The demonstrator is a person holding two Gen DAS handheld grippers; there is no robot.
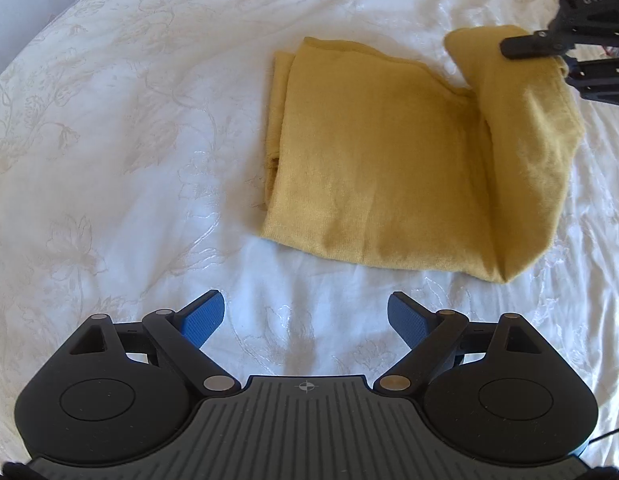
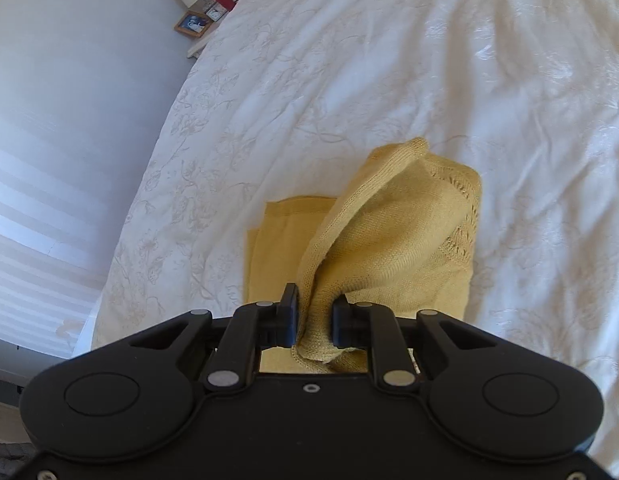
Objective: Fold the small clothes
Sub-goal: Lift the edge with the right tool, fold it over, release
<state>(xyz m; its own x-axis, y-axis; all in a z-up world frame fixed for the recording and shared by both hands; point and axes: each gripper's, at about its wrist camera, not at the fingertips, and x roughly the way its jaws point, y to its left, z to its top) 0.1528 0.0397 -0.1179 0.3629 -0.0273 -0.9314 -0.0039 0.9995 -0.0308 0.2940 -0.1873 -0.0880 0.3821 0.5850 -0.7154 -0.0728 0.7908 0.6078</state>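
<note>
Pinching yellow garment (image 2: 389,240), right hand-held gripper (image 2: 313,316)

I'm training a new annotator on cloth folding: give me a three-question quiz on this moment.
1. True or false: the left gripper holds the mustard-yellow knitted garment.
2. What does the right gripper pinch? A) the white embroidered bedspread B) an edge of the garment C) nothing
3. Fill in: the lifted part of the garment is on the camera's ____ side in the left wrist view.

Key: 1 false, its blue-padded jaws stand open over the bedspread; 2 B; 3 right.
</note>
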